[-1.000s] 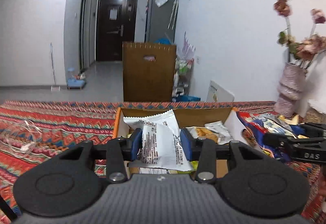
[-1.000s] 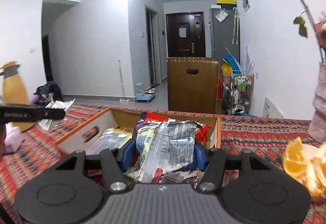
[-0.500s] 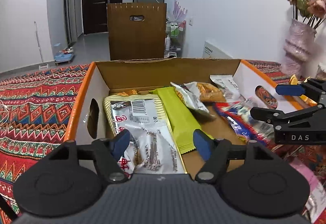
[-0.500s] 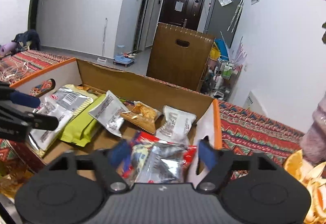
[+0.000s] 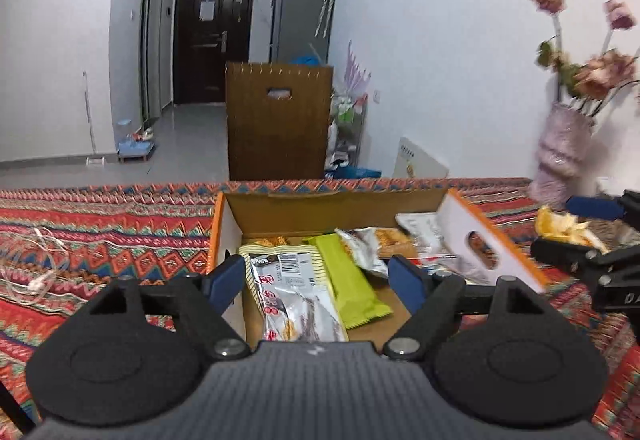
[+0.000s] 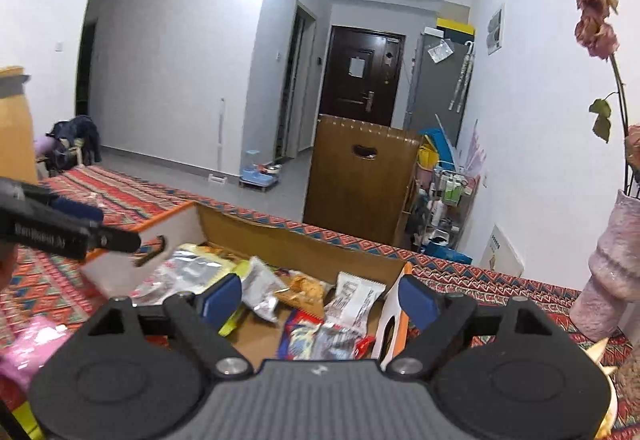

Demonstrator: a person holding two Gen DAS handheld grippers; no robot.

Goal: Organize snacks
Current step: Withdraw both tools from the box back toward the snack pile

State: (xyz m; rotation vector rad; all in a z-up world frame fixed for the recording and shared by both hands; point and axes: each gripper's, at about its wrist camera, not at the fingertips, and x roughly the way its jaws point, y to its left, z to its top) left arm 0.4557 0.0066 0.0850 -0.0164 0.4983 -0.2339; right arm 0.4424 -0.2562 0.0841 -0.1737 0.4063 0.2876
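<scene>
Bench [image 5: 100, 240], patterned cloth: carries open cardboard box [image 5: 332, 207] of snacks. Green bar [image 5: 352, 288], long axis running away from the camera. White barcoded packet [image 5: 288, 280] beside it, red print unreadable. Left tongs [image 5: 316, 280] and right tongs [image 6: 316, 300]: both opening, empty; packets gripped a second ago now lie in box.

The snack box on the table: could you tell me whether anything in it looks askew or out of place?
In the cardboard box, the packets lie jumbled: the green bar sits diagonally, overlapping the silver packet, and others are heaped at its right end.
</scene>
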